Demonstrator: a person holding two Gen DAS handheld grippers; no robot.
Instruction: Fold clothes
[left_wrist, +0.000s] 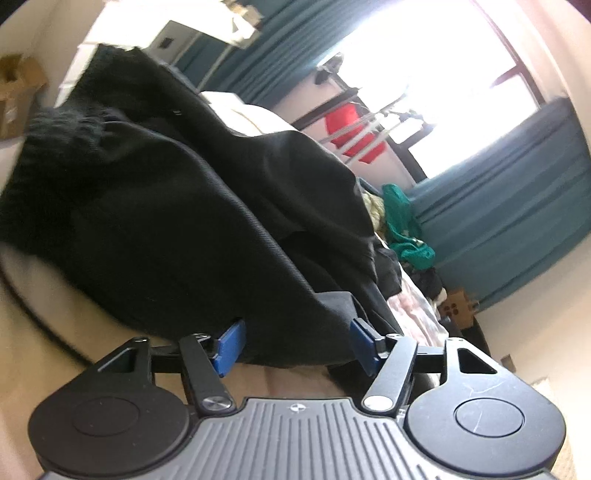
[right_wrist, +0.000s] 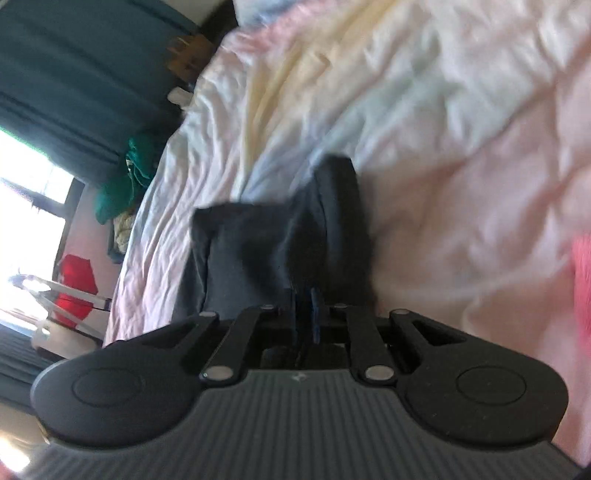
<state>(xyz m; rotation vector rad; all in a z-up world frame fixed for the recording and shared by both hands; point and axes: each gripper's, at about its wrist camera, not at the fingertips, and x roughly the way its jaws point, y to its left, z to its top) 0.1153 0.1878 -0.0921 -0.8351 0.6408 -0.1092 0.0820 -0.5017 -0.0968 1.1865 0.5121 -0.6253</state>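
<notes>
In the left wrist view a large black garment (left_wrist: 177, 206) hangs bunched in front of the camera, its lower edge draped between the blue pads (left_wrist: 231, 345). My left gripper (left_wrist: 295, 343) stands open, jaws wide apart, with the cloth lying across the gap. In the right wrist view my right gripper (right_wrist: 306, 306) is shut on a fold of dark grey-black cloth (right_wrist: 273, 240), held above the pale pink and white bedsheet (right_wrist: 443, 129). The blue pads are pressed together and mostly hidden by the cloth.
A pile of green and yellow clothes (left_wrist: 402, 221) lies on the bed beyond the garment. Teal curtains (left_wrist: 509, 206) and a bright window are behind. A red item hangs on a drying rack (right_wrist: 75, 284). A cardboard box (left_wrist: 16, 92) stands at left.
</notes>
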